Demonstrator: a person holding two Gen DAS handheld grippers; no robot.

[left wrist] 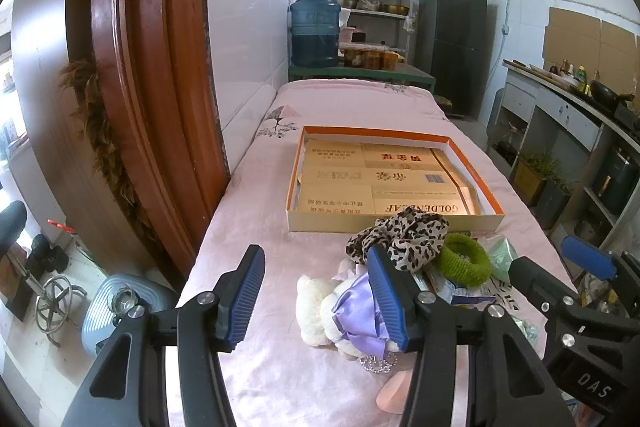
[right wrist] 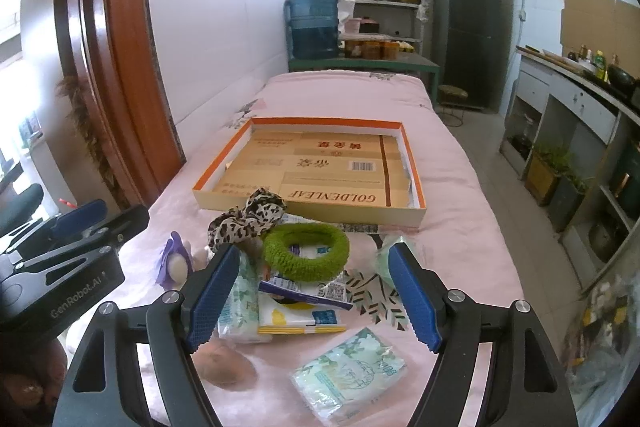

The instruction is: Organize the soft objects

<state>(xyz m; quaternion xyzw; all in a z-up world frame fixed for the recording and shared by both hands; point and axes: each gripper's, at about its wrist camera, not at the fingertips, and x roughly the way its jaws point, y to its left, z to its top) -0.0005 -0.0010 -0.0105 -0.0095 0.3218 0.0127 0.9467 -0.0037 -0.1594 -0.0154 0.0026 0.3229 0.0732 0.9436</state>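
Leopard-print scrunchie (crumpled) against tray

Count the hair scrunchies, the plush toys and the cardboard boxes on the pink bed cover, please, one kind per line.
Scrunchies: 2 (leopard-print scrunchie, green scrunchie)
Plush toys: 1 (white plush toy with a purple ribbon)
Cardboard boxes: 1 (open box)
Total: 4
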